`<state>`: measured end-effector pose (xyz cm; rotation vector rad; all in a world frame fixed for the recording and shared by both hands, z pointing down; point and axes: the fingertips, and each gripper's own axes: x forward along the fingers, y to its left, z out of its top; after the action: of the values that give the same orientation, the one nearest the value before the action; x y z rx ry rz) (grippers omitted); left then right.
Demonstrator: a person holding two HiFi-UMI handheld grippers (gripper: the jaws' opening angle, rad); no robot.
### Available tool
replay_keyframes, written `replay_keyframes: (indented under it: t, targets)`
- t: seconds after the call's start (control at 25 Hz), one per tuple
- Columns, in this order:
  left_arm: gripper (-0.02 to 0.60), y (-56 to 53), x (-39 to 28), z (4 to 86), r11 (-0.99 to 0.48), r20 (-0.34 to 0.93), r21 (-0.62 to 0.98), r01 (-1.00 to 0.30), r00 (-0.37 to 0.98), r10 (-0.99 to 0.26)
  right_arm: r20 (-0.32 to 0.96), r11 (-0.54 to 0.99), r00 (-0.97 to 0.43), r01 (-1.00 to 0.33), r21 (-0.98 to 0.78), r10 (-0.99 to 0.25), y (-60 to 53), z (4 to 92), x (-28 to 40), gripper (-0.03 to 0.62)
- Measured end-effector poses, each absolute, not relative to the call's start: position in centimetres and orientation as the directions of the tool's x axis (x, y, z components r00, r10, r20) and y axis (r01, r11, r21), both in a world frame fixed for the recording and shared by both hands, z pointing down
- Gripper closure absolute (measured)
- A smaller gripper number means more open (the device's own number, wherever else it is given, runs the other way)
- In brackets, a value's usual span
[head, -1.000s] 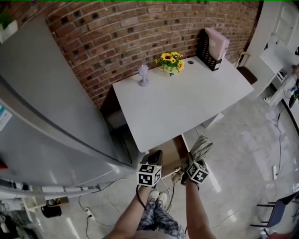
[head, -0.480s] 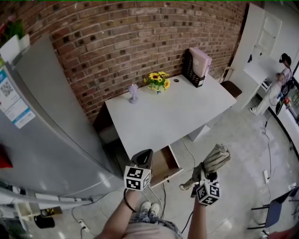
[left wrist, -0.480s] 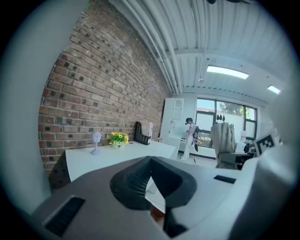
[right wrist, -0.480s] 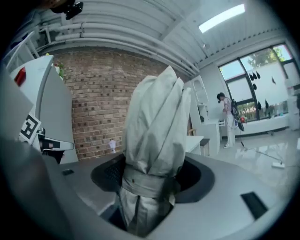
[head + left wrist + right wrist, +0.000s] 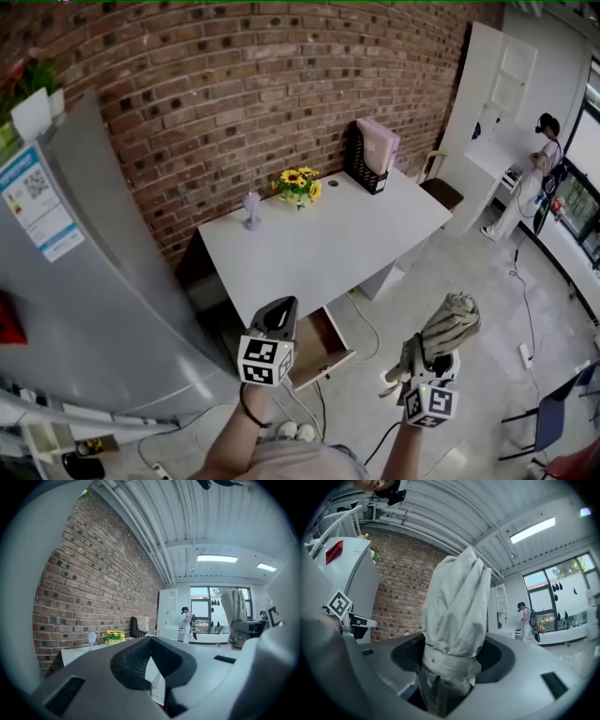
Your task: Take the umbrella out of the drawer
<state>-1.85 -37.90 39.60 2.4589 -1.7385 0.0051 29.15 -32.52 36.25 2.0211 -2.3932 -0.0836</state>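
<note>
A folded pale grey-green umbrella (image 5: 451, 323) hangs in the air to the right of the white desk (image 5: 328, 246), with my right gripper (image 5: 427, 363) shut on it. In the right gripper view the umbrella (image 5: 454, 606) stands upright between the pads of my right gripper (image 5: 450, 660), and its strap sits at jaw level. The wooden drawer (image 5: 322, 343) under the desk's front edge stands pulled out. My left gripper (image 5: 279, 319) hovers just in front of the drawer, shut and holding nothing. In the left gripper view the pads of my left gripper (image 5: 151, 639) meet at the tip.
A big grey fridge (image 5: 84, 300) fills the left. On the desk stand yellow flowers (image 5: 298, 183), a small lilac figure (image 5: 251, 209) and a black file rack (image 5: 370, 159) against the brick wall. A person (image 5: 542, 155) stands far right. Cables run across the floor (image 5: 525, 281).
Both grippers have risen. The right one has carried the umbrella up and to the right, away from the drawer. The drawer stays pulled out.
</note>
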Motion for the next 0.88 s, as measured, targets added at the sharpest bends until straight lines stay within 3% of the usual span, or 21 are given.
replay_keyframes:
  t: [0.88]
  targets:
    - [0.557, -38.3, -1.1, 38.8, -0.360, 0.070, 0.098, -0.928, 0.367, -0.928, -0.039, 0.109, -0.111, -0.993, 0.050, -0.993, -31.8, 35.6, 30.6, 0.301]
